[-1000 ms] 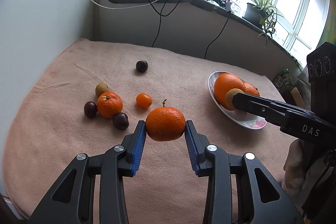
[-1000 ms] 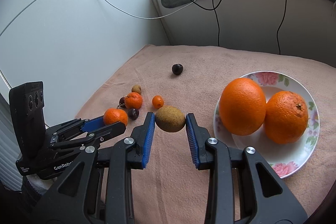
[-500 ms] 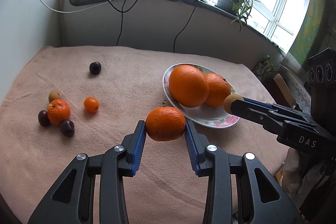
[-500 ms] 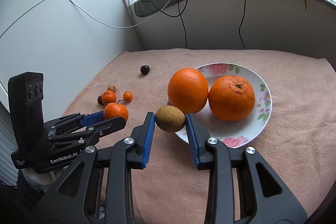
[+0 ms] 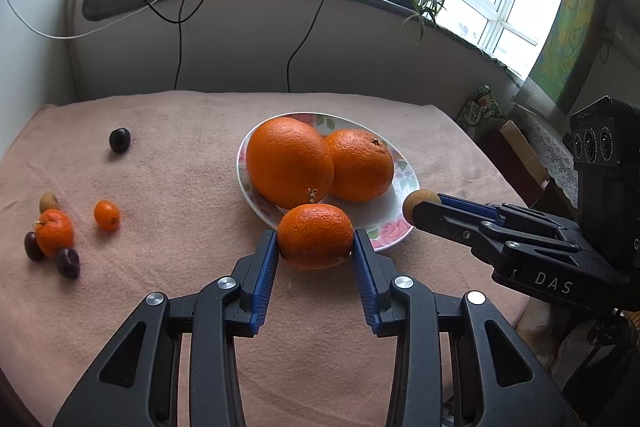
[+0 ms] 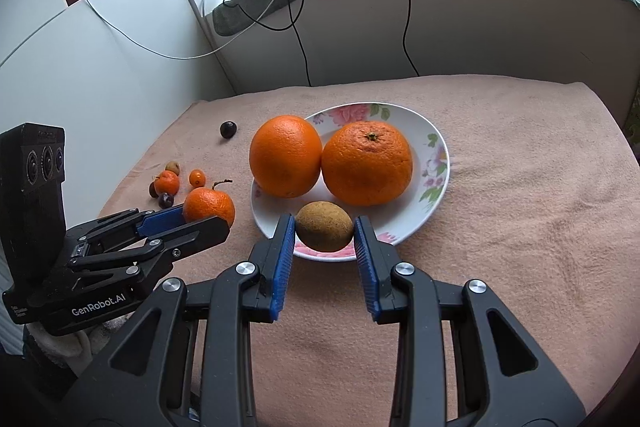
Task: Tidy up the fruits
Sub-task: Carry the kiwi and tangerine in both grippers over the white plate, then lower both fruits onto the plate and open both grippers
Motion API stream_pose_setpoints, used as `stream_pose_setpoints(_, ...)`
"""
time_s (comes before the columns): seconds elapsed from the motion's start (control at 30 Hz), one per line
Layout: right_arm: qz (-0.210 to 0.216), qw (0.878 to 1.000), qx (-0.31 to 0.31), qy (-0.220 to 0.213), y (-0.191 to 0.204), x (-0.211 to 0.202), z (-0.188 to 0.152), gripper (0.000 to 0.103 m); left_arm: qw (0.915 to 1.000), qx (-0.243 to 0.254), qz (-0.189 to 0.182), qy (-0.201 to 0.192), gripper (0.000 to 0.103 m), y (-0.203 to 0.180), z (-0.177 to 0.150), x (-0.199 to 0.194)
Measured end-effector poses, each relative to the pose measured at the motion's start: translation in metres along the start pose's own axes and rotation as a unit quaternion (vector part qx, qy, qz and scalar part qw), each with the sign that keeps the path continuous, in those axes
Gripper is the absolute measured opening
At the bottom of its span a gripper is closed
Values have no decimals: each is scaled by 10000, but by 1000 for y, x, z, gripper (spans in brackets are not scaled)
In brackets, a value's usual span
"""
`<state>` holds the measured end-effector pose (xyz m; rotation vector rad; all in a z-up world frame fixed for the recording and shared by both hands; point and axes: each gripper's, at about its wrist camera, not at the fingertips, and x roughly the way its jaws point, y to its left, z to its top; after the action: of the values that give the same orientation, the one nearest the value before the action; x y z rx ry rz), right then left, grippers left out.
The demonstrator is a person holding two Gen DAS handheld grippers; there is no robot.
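Note:
My left gripper (image 5: pixel 315 247) is shut on a tangerine (image 5: pixel 315 235) with a short stem, held at the near rim of the flowered white plate (image 5: pixel 402 223). My right gripper (image 6: pixel 325 235) is shut on a brown kiwi-like fruit (image 6: pixel 324 231), held over the plate's (image 6: pixel 436 163) near edge. Two big oranges lie in the plate, one on the left (image 6: pixel 285 155) and one on the right (image 6: pixel 367 163). In the left wrist view the right gripper reaches in from the right with the brown fruit (image 5: pixel 418 203). In the right wrist view the left gripper shows at the left with its tangerine (image 6: pixel 209 205).
Loose fruit lies on the pink cloth (image 5: pixel 180 163) at the left: a small tangerine (image 5: pixel 54 233), a kumquat (image 5: pixel 107 215), a small brown fruit (image 5: pixel 49 202), two dark plums (image 5: pixel 68 262) beside them, and a lone plum (image 5: pixel 120 139) farther back. Cables hang from the windowsill behind.
Both grippers have carried their fruit to the right, from over the cloth toward the plate. The plate and its oranges now sit right in front of both. Neither grip has changed.

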<state>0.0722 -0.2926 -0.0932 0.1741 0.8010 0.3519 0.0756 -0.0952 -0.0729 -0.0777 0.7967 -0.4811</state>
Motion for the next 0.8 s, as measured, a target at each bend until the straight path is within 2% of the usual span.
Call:
stream_pose_setpoints(0.47,-16,10000,85,42,-16,10,2,32,9995,272,-27,137,36,-24,9,21)
stream_pose_setpoints(0.8,-72,9999,39,101,-17,16,2,32,9993,326,-15,186,36,-26,12,26)
